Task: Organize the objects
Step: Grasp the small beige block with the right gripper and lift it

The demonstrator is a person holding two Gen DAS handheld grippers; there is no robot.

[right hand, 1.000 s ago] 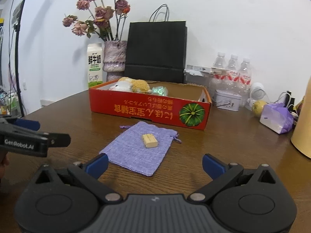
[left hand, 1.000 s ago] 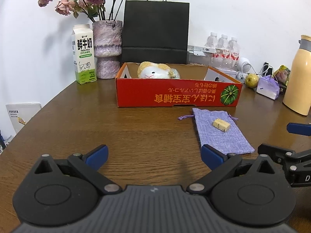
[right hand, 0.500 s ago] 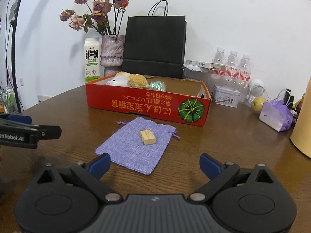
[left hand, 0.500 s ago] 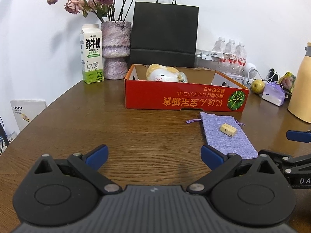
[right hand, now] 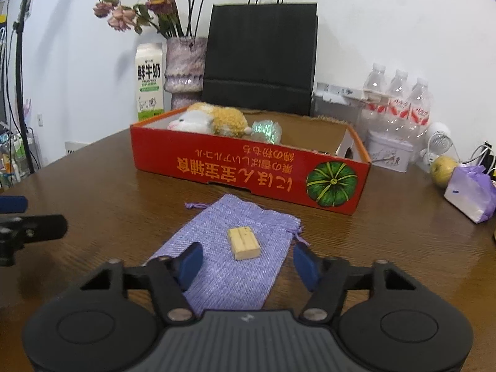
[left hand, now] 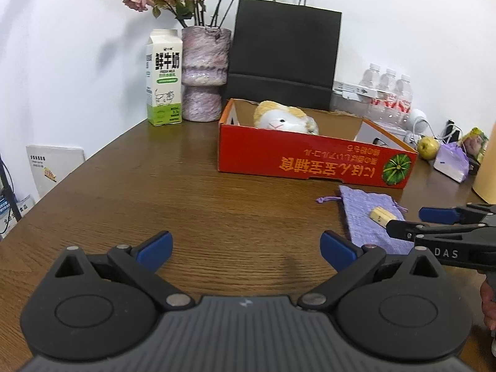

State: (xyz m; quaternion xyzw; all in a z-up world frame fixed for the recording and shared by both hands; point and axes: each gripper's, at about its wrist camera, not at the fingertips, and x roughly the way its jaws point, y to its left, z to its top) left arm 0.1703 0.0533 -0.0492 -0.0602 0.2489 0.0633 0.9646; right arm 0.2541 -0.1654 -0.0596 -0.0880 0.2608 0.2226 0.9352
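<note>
Two claws are mine on this brown wooden counter point(right hand: 387, 232). My right claw point(right hand: 248, 262) hangs low over the near end of a lilac drawstring pouch point(right hand: 217, 276) that lies flat on the wood; its blue pads stand roughly half apart and are closing, with nothing pinched between them. A small tan block point(right hand: 243, 243) sits on top of the pouch, just beyond the pads and not touching them. My left claw point(left hand: 246, 248) hovers over bare wood to the left of the pouch, spread wide and holding nothing.

Beyond the pouch stands a shallow red cardboard box point(right hand: 248, 173) printed with a green pumpkin, and inside it, at its left end, lies a white and yellow plush toy point(right hand: 210, 121) beside a shiny greenish bundle point(right hand: 266, 130). Farther back, by the white wall, stand a milk carton point(left hand: 164, 77), a mottled vase of dried roses point(left hand: 204, 74) and a black paper bag point(right hand: 260, 59).
</note>
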